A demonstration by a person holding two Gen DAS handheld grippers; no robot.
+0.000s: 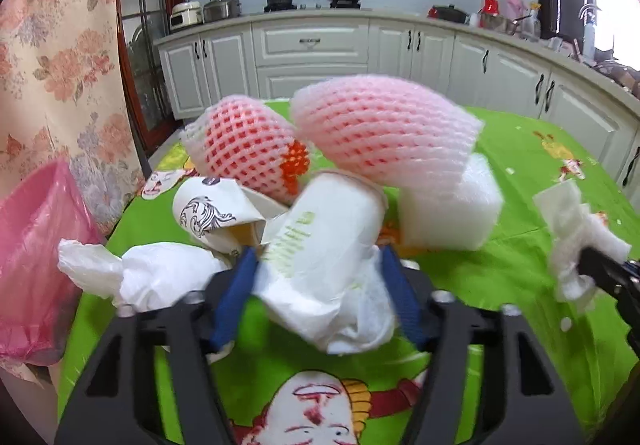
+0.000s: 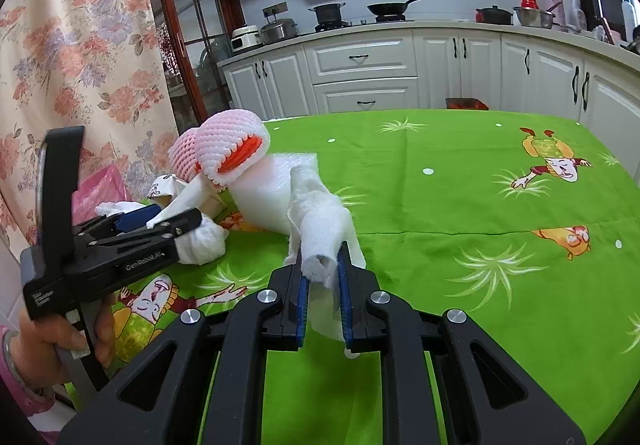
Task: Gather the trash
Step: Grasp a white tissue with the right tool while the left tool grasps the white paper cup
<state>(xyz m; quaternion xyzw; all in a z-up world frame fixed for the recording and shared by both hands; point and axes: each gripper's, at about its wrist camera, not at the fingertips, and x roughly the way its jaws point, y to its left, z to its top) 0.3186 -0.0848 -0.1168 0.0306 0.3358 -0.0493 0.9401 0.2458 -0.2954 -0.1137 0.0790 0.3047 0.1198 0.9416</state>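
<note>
Risk first: left hand-held gripper [image 1: 320,281] is clamped on a crushed white paper cup [image 1: 324,241], with loose tissue [image 1: 360,325] bunched under it between the blue pads [image 1: 234,297]. That tissue looks only half pinched, so it could drop on the way to the pink bag [image 1: 36,245] at the bench's left edge.

Right hand-held gripper [image 2: 324,281] is closed on a wad of white tissue [image 2: 324,241], lifted just above the green cloth [image 2: 480,185]; the tail hanging below the fingers may snag.

Rest of the pile sits on the bench (two pink foam nets [image 1: 384,125], white foam block [image 1: 452,205], printed cup [image 1: 212,209], knotted white bag [image 1: 160,273]). The nets lean on the held cup and would likely roll if it's pulled away quickly.
</note>
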